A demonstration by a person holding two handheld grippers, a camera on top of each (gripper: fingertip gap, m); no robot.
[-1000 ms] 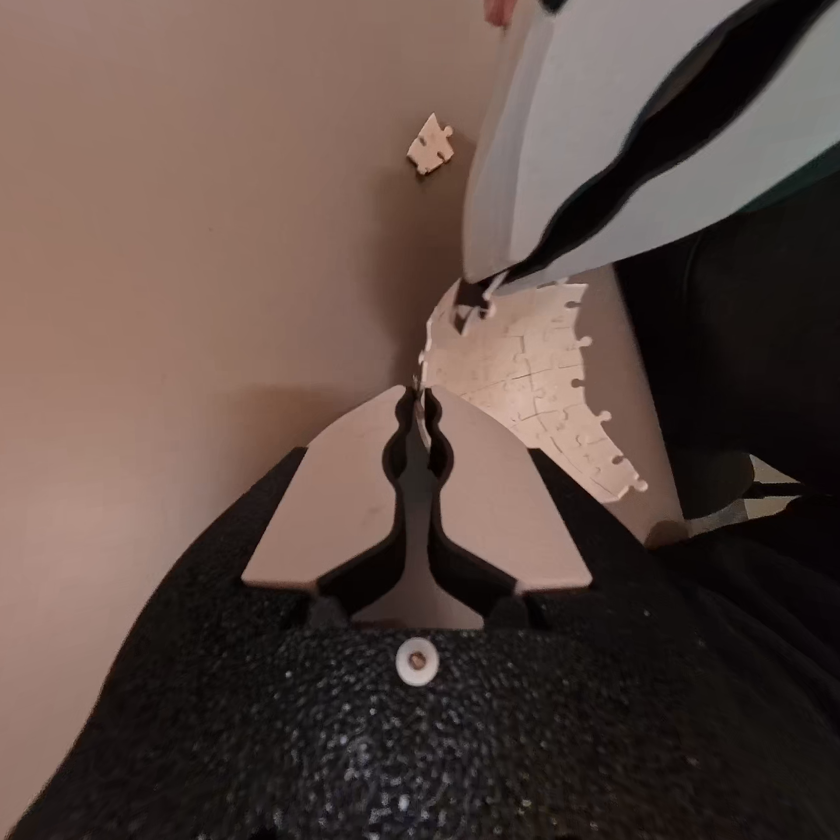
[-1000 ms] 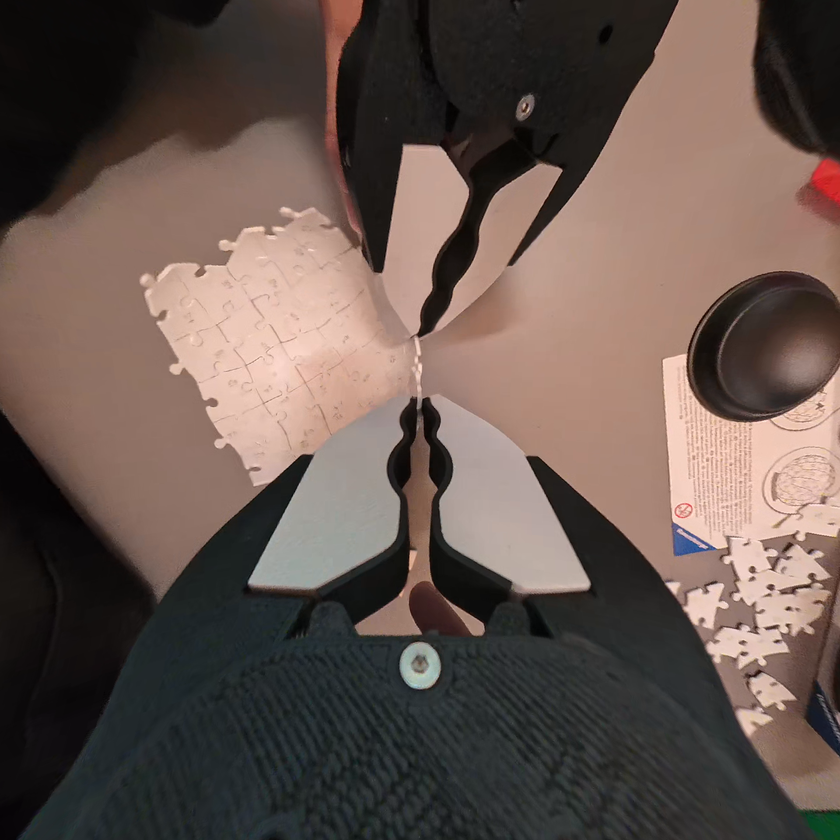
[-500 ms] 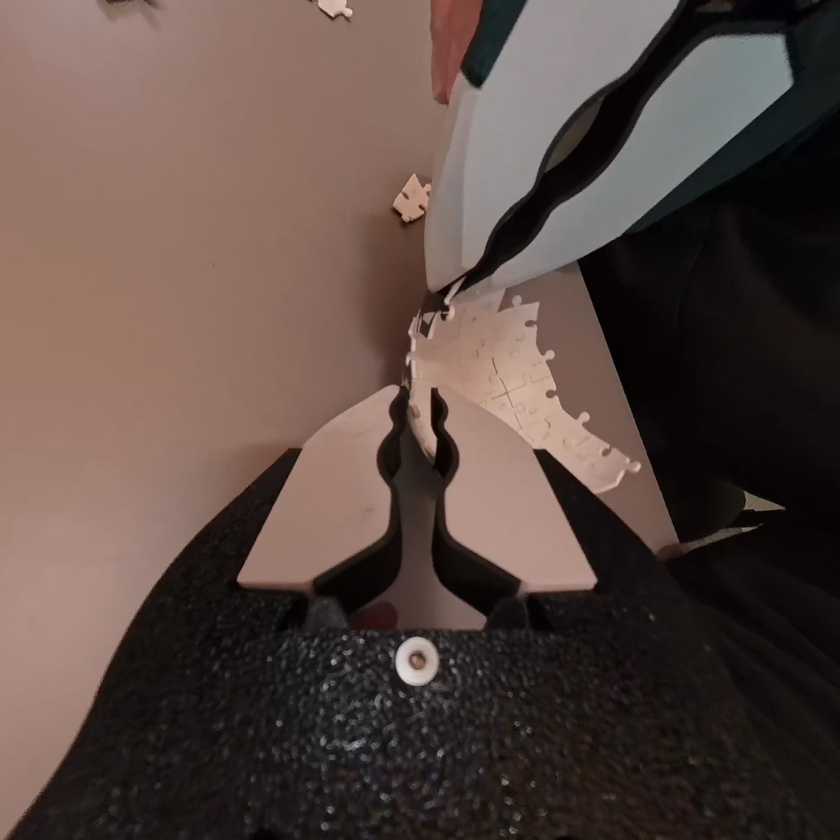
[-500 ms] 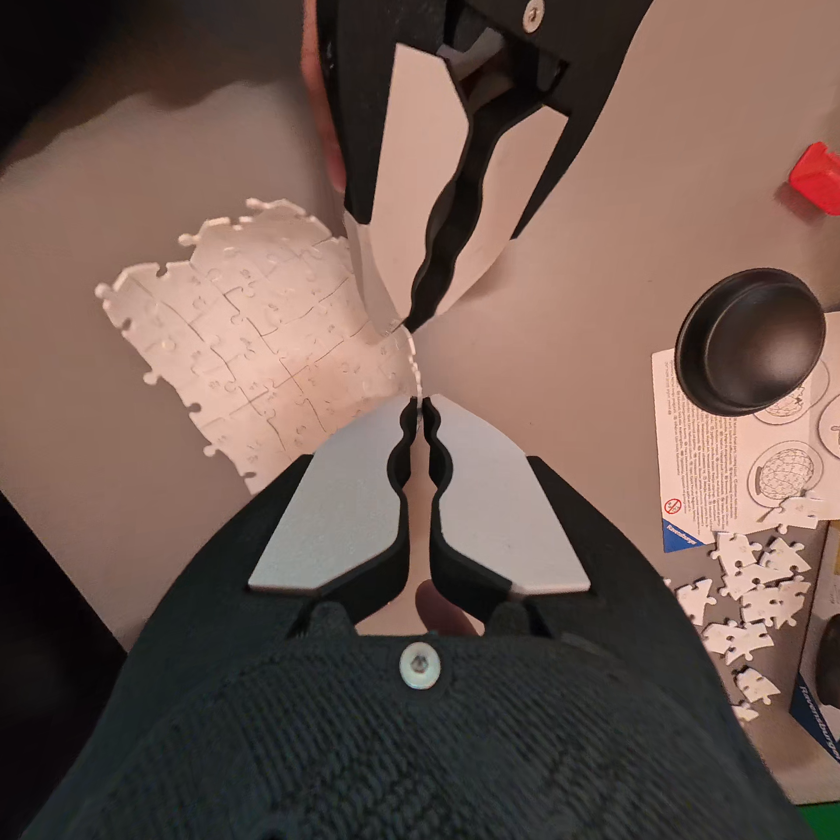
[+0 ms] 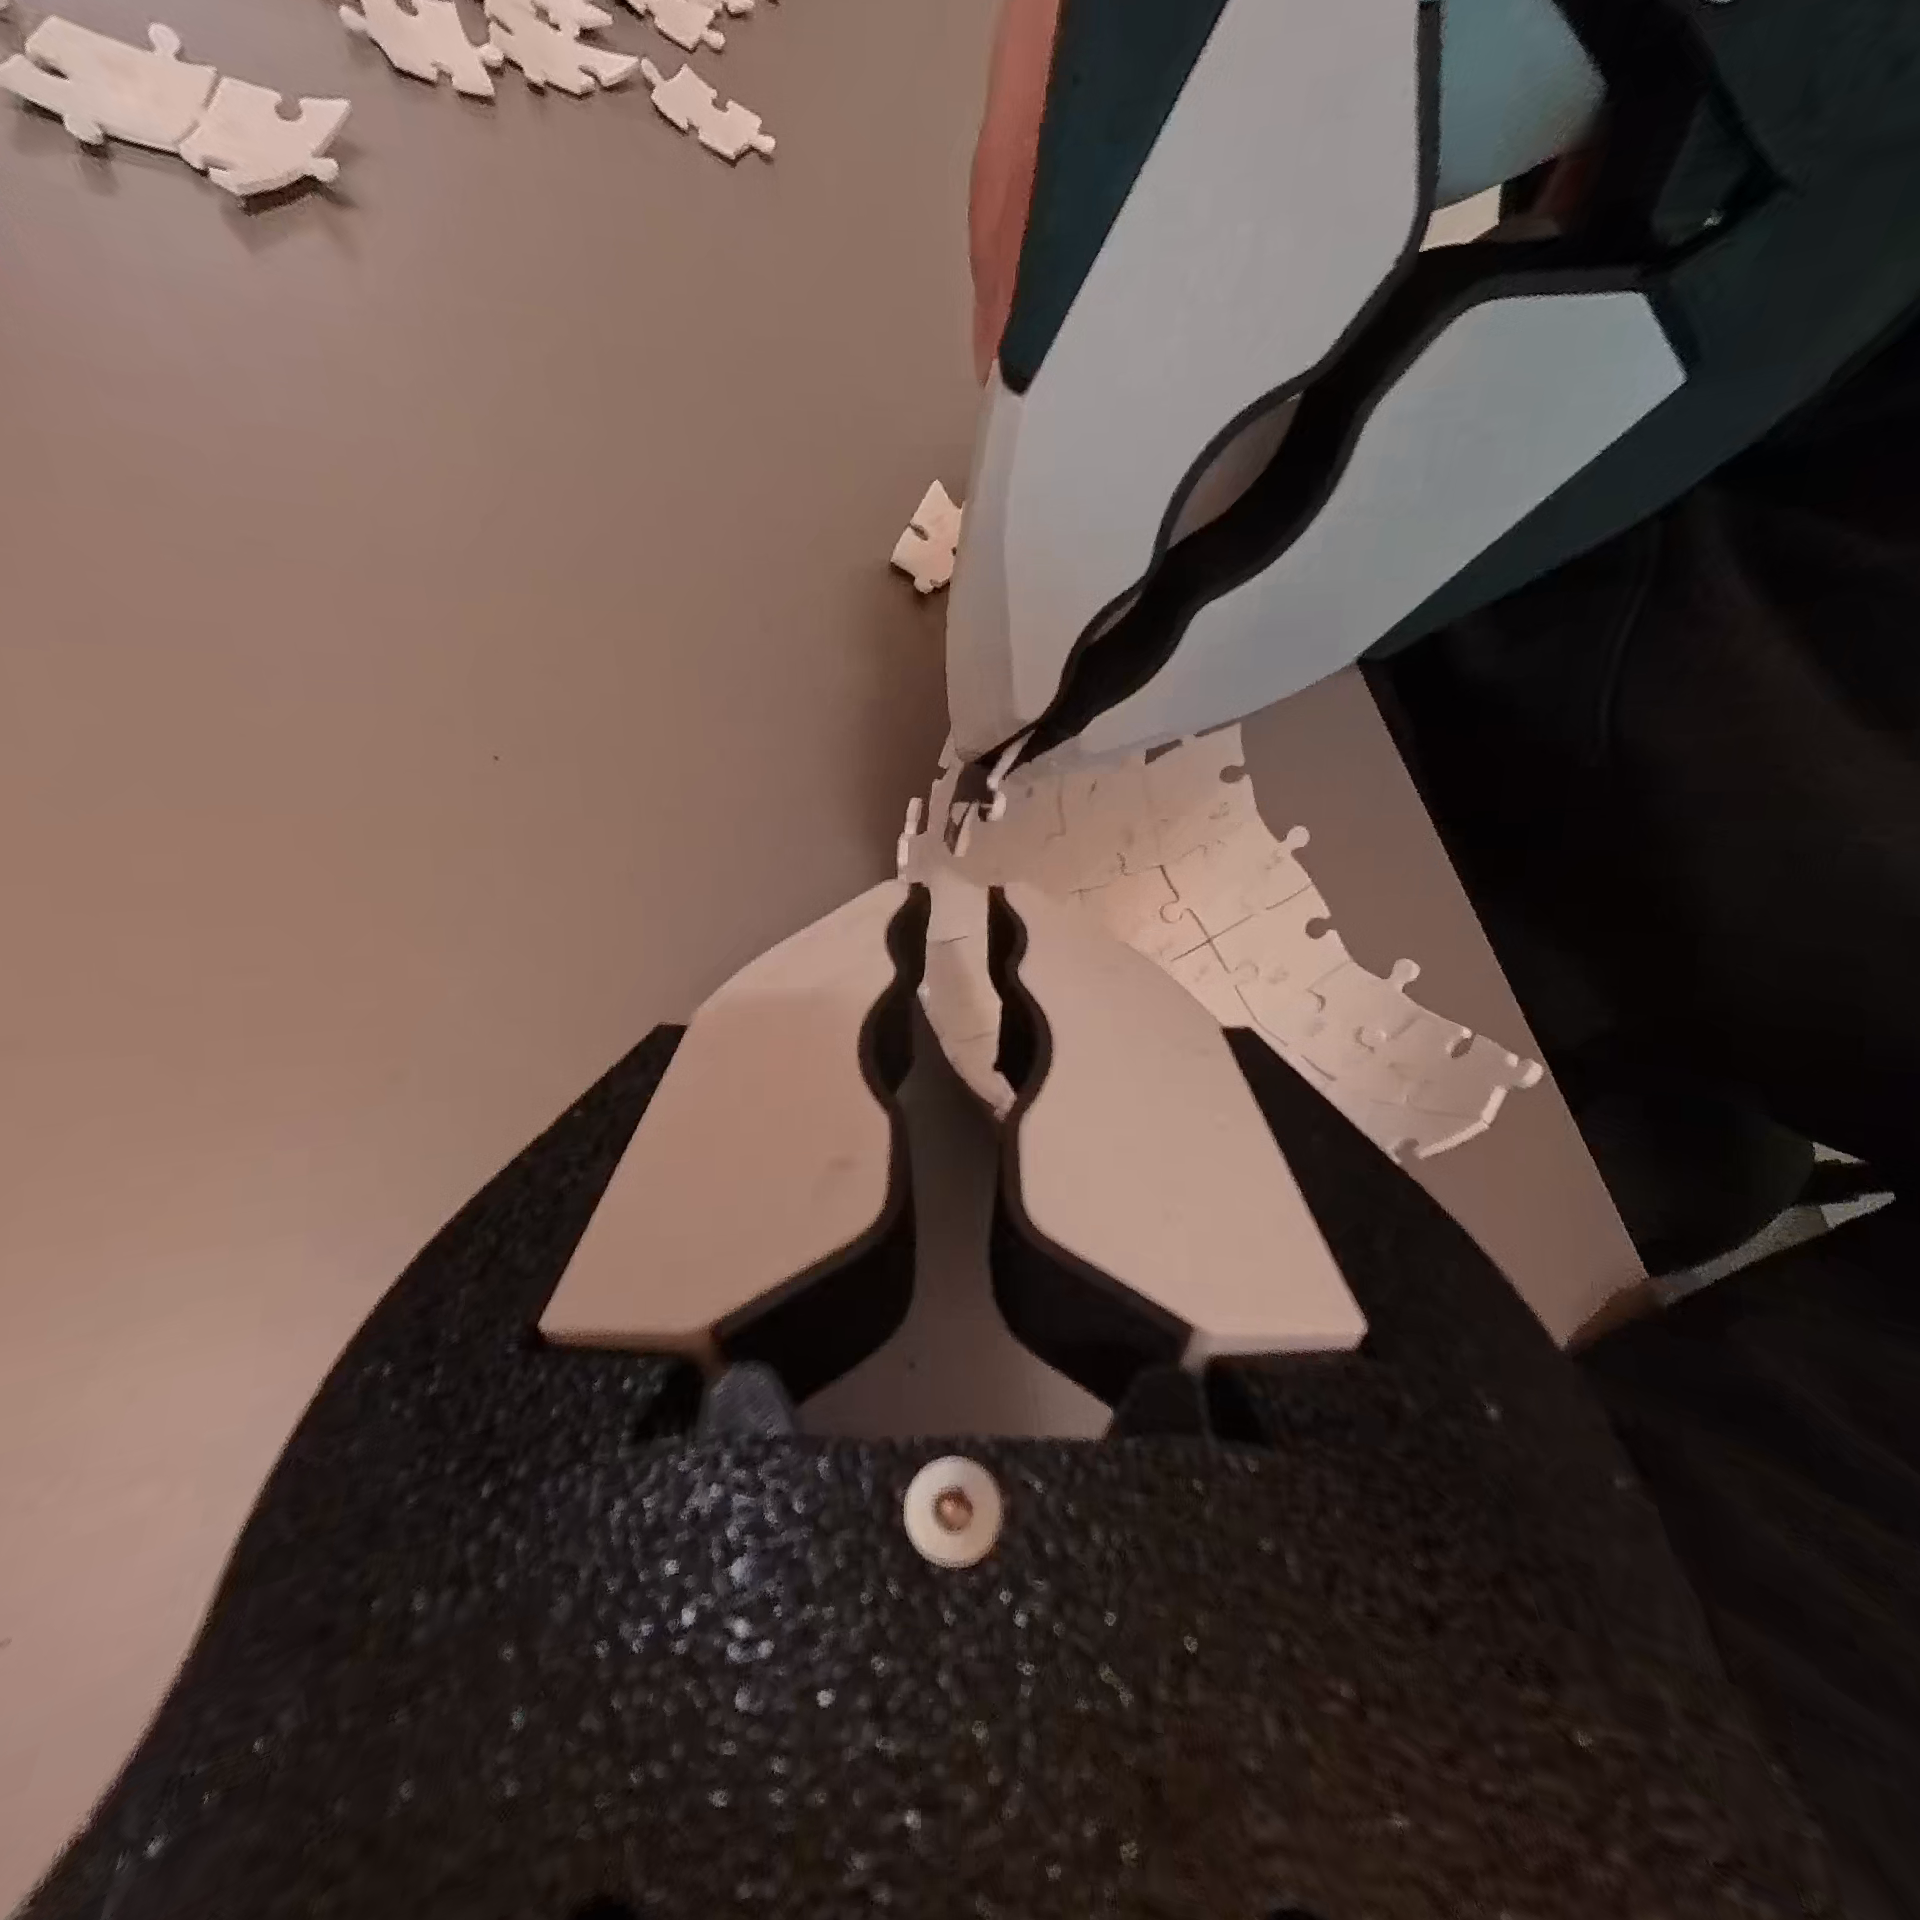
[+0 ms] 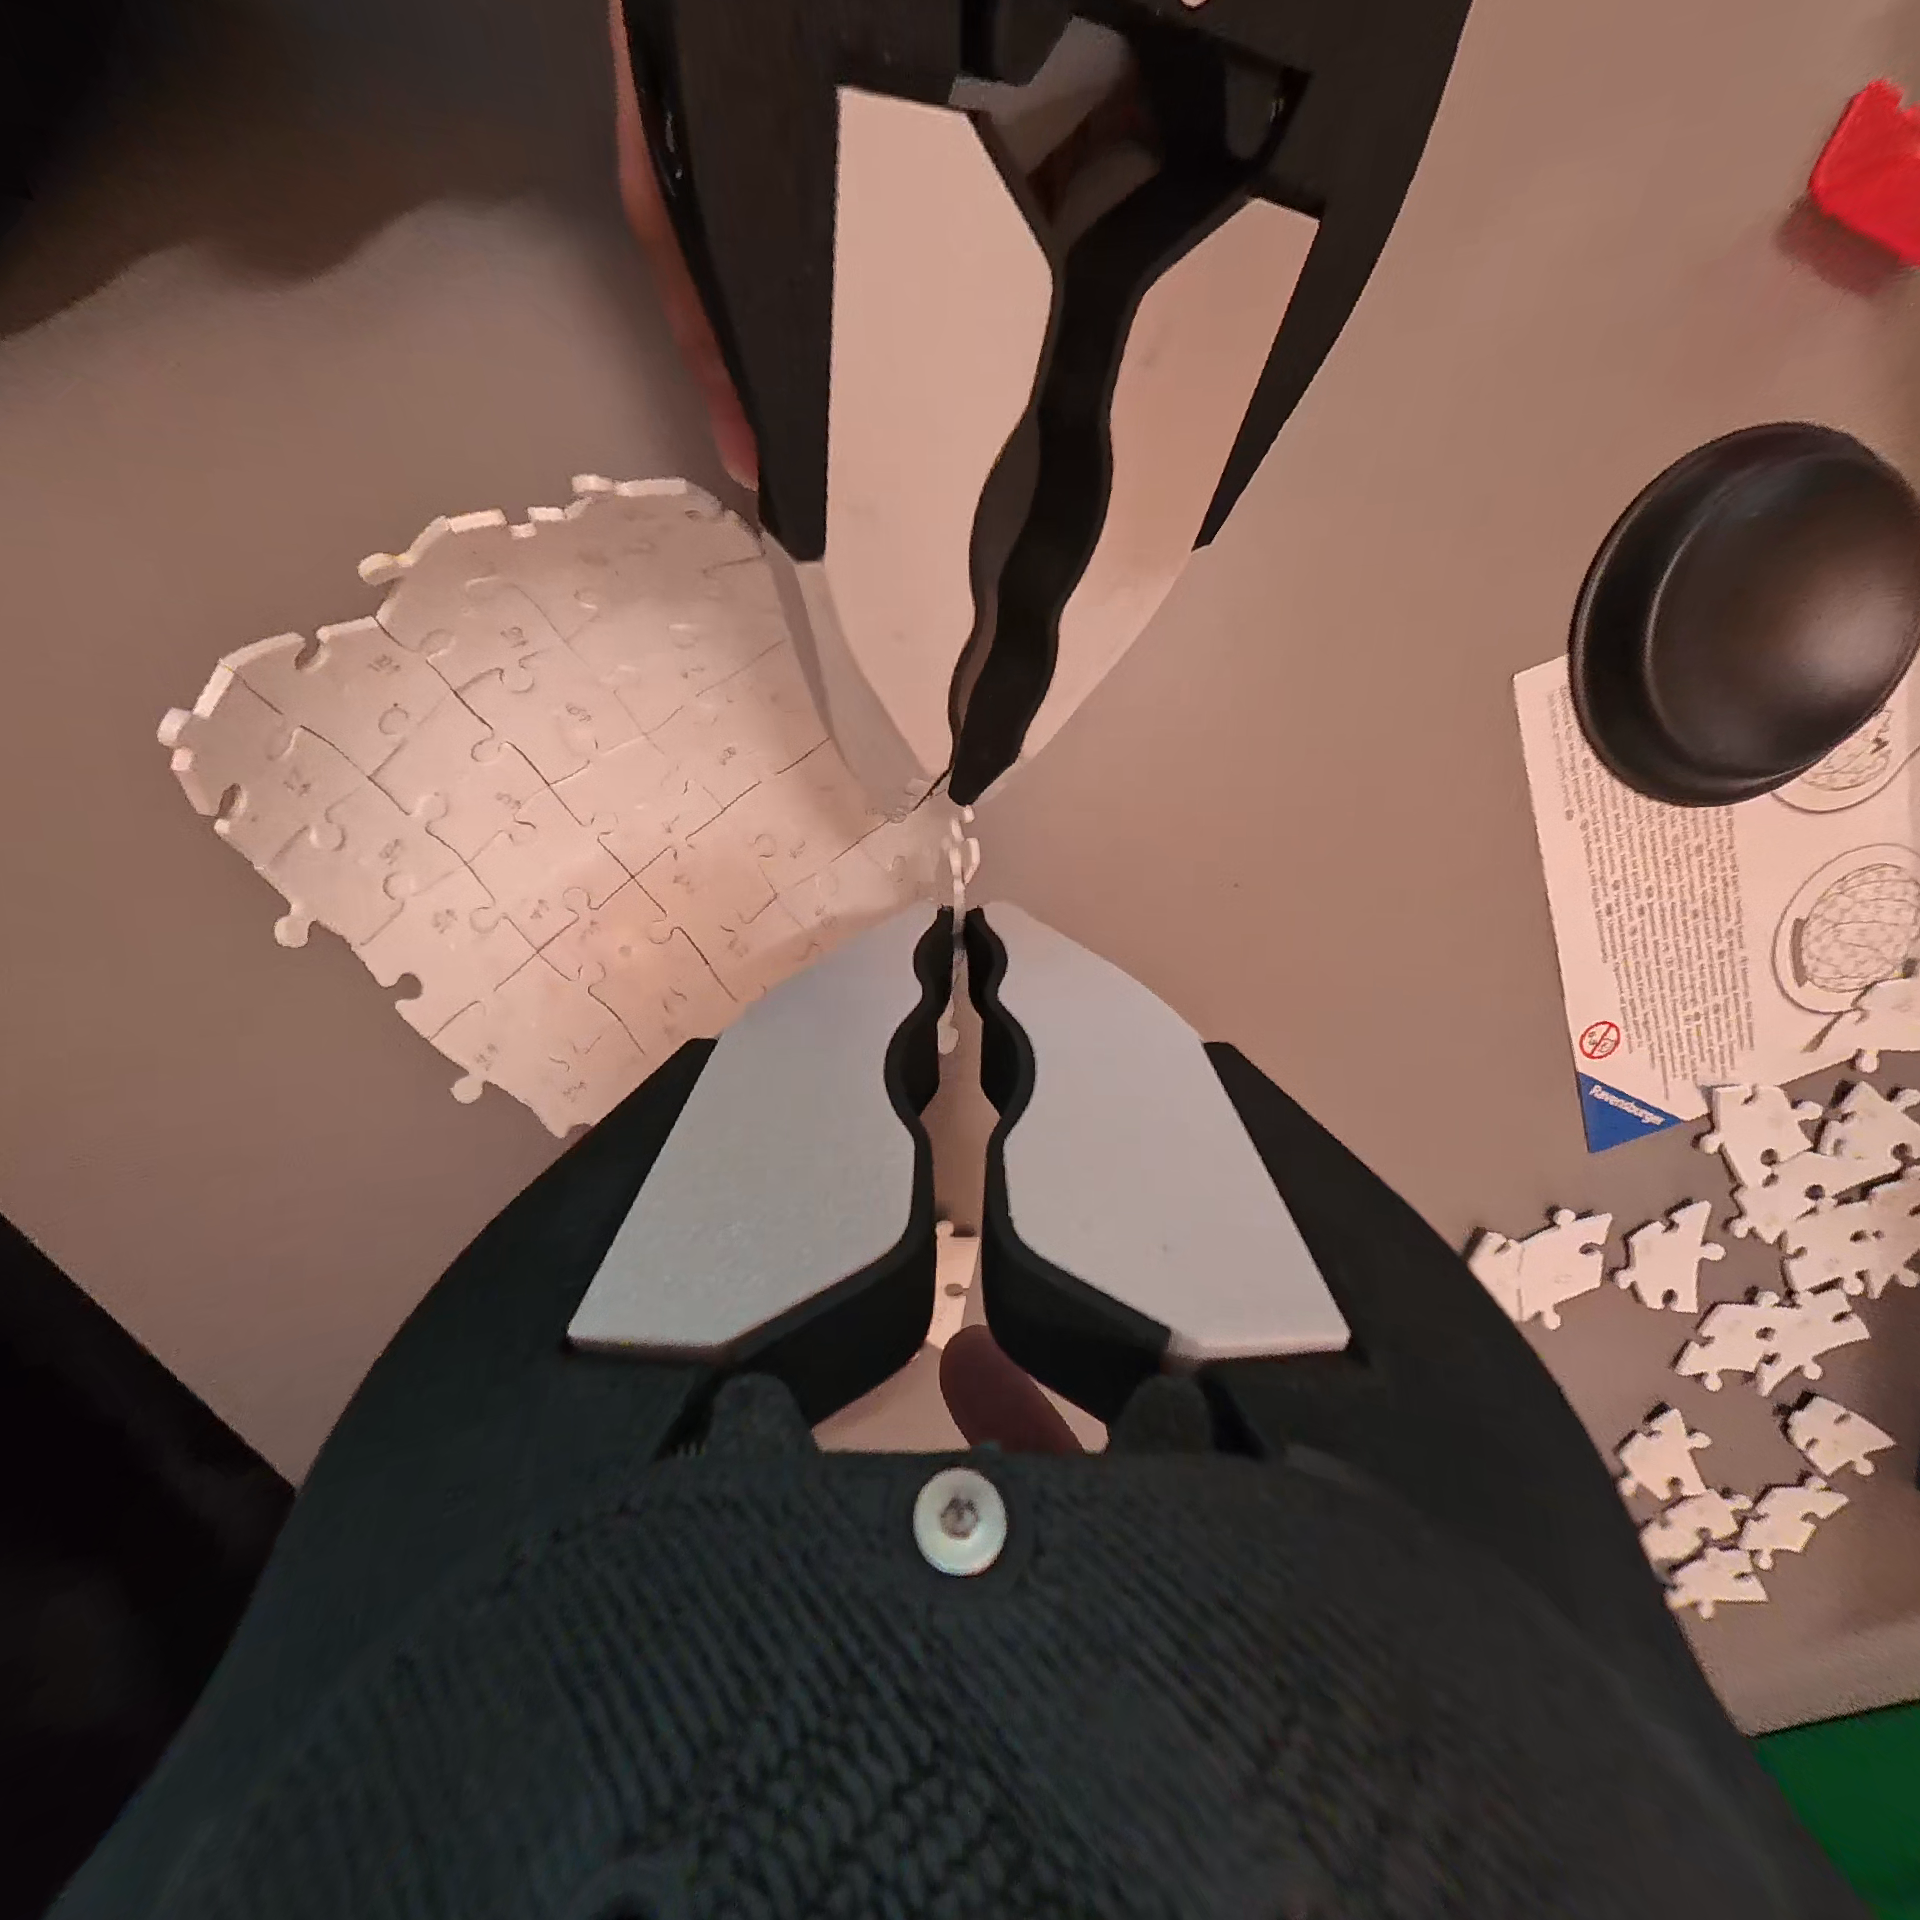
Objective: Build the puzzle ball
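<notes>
Two hand-held grippers are clamped on the curved puzzle panel [image 6: 582,821] at frame centre, lifted over the counter [image 5: 416,623]: left hand-held gripper [image 5: 956,914], right hand-held gripper [image 6: 958,920]. I have raised it since a second ago; loose pieces [image 6: 1766,1299] wait lower right

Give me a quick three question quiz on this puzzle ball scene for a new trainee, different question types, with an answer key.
1. True or false: both grippers pinch the assembled puzzle panel.
2. Multiple choice: the black dome stand rests partly on A) the instruction sheet, B) the red object, C) the loose pieces.
3. Fill in: in the right wrist view, the loose pieces lie to the ___ of the right gripper.

Key: 1 true, left gripper too; 2 A; 3 right.
</notes>
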